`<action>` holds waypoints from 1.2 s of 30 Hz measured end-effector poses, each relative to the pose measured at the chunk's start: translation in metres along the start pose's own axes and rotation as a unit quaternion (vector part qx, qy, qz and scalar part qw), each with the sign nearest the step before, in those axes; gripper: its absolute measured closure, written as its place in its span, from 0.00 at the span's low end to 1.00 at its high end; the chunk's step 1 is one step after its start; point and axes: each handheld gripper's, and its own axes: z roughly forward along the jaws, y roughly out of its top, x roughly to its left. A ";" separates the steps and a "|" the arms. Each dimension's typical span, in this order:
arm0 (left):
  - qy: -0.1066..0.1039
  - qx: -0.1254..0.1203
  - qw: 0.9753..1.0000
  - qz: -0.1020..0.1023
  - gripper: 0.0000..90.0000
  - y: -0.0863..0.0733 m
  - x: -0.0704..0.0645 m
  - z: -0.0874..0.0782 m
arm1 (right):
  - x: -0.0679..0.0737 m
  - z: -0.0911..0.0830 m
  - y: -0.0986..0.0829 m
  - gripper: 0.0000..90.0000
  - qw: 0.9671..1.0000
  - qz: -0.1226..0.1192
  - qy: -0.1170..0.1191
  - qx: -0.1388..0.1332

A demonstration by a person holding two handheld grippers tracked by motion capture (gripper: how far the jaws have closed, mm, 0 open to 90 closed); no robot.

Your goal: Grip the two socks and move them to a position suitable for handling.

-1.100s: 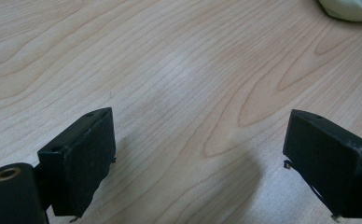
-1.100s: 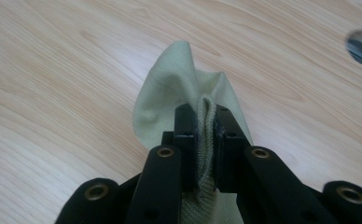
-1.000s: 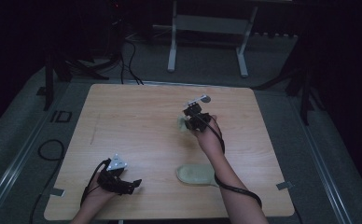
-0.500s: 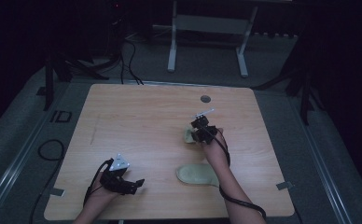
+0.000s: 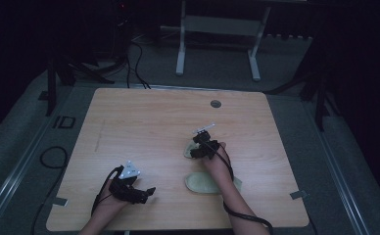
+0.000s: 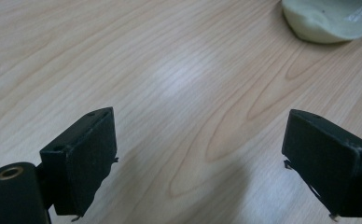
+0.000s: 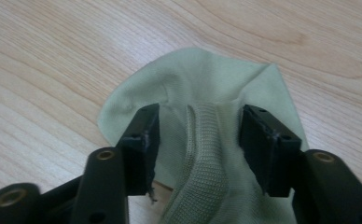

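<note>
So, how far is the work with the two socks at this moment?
Done: one pale green sock lies flat near the front edge of the table. In hand: the right tongs grip a second sock at its ribbed cuff, just beyond the first. The left tongs are open, holding nothing. Probably left: laying the second sock with the first, though that is my guess.

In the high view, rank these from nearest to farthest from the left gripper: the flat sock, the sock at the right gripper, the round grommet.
From the left gripper:
1. Flat sock, front edge, partly under the right forearm.
2. Sock at the right gripper, mid-table.
3. Round grommet, far edge.
</note>
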 end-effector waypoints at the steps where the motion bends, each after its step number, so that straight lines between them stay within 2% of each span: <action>1: -0.001 -0.002 1.000 0.001 0.11 0.003 0.000 0.001 | 0.001 0.000 0.001 0.50 1.000 0.001 0.001 0.001; 2: -0.001 -0.002 1.000 0.001 0.11 0.003 0.000 0.001 | 0.001 0.000 0.001 0.50 1.000 0.001 0.001 0.001; 3: -0.005 -0.006 1.000 0.004 0.11 0.011 0.000 0.003 | 0.000 0.000 0.002 0.49 1.000 0.003 0.005 0.005; 4: -0.004 -0.009 1.000 0.008 0.13 0.015 0.000 0.005 | -0.003 -0.006 0.004 0.48 1.000 0.008 0.021 0.004; 7: 0.003 -0.017 0.999 0.028 0.20 0.030 -0.001 0.009 | -0.008 -0.019 0.006 0.50 0.999 0.015 0.029 -0.009; 9: -0.006 -0.026 0.999 0.046 0.29 0.041 -0.002 0.013 | -0.008 -0.027 0.004 0.54 0.999 0.010 0.035 -0.012; 11: -0.004 -0.036 0.997 0.067 0.43 0.053 -0.005 0.018 | -0.008 -0.032 0.002 0.57 0.999 0.006 0.044 -0.014; 12: -0.009 -0.041 0.996 0.079 0.50 0.059 -0.007 0.021 | -0.008 -0.034 0.000 0.61 0.999 0.004 0.047 -0.012; 13: -0.008 -0.045 0.994 0.095 0.53 0.065 -0.010 0.025 | -0.008 -0.035 -0.001 0.64 0.999 0.002 0.047 -0.009; 14: -0.007 -0.045 0.992 0.120 0.61 0.072 -0.013 0.030 | -0.008 -0.035 -0.003 0.66 0.999 0.001 0.049 -0.008; 15: -0.009 -0.041 0.991 0.126 0.68 0.078 -0.015 0.035 | -0.006 -0.034 -0.005 0.70 0.999 -0.004 0.051 0.002; 17: -0.016 -0.034 0.990 0.132 0.80 0.091 -0.018 0.047 | -0.005 -0.031 -0.009 0.70 0.999 -0.013 0.049 0.011; 19: -0.019 -0.024 0.990 0.137 0.88 0.103 -0.022 0.061 | -0.005 -0.028 -0.011 0.68 0.999 -0.011 0.046 0.013; 21: -0.022 -0.014 0.990 0.136 0.93 0.113 -0.024 0.077 | -0.005 -0.025 -0.013 0.68 0.999 -0.012 0.040 0.018; 24: -0.014 0.009 0.990 0.138 0.98 0.124 -0.025 0.102 | -0.004 -0.020 -0.017 0.70 0.999 -0.016 0.039 0.024; 26: -0.007 0.019 0.990 0.142 0.98 0.127 -0.024 0.112 | -0.005 -0.018 -0.019 0.72 0.999 -0.014 0.038 0.026; 27: -0.004 0.020 0.990 0.139 0.98 0.129 -0.023 0.117 | -0.006 -0.017 -0.019 0.74 0.999 -0.013 0.039 0.025; 32: 0.017 0.045 0.989 0.142 0.99 0.130 -0.016 0.132 | -0.008 -0.018 -0.021 0.87 0.999 -0.015 0.028 0.023; 34: 0.008 0.040 0.990 0.137 0.99 0.129 -0.012 0.132 | -0.011 -0.018 -0.021 0.91 0.999 -0.006 0.035 0.023; 36: 0.008 0.038 0.990 0.138 0.99 0.128 -0.011 0.132 | -0.014 -0.019 -0.022 0.92 0.999 0.002 0.045 0.023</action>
